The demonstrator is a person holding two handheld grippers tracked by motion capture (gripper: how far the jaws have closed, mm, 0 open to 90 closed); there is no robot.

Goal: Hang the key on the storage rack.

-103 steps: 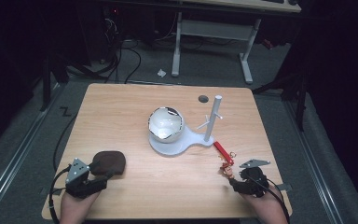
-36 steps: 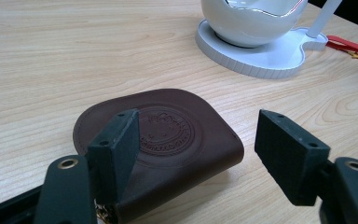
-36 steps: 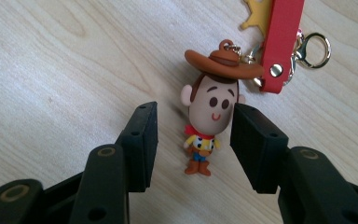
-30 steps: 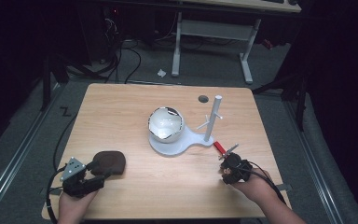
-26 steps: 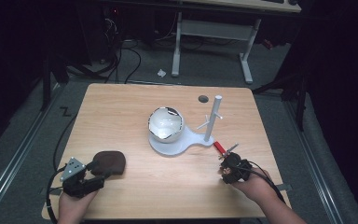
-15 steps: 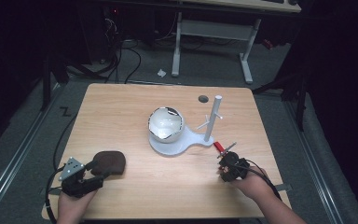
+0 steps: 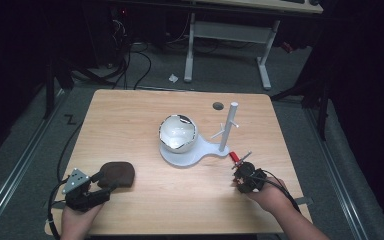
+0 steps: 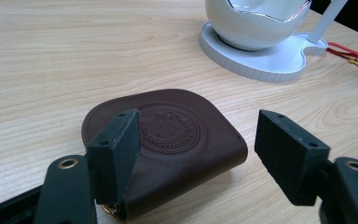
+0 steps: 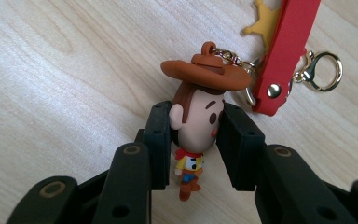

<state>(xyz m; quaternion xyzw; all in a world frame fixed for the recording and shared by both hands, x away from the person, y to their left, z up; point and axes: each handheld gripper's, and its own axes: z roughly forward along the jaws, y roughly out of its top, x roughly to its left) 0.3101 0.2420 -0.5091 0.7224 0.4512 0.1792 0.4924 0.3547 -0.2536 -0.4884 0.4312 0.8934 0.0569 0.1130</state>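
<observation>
Between the right gripper jaws, the cowboy figure points hat-away.

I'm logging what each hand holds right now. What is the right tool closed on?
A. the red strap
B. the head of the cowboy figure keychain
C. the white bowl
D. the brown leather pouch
B: in the right gripper view the right tool has its two jaws pressed against either side of the cowboy figure's head, while the red strap lies free on the table beyond it.
</observation>
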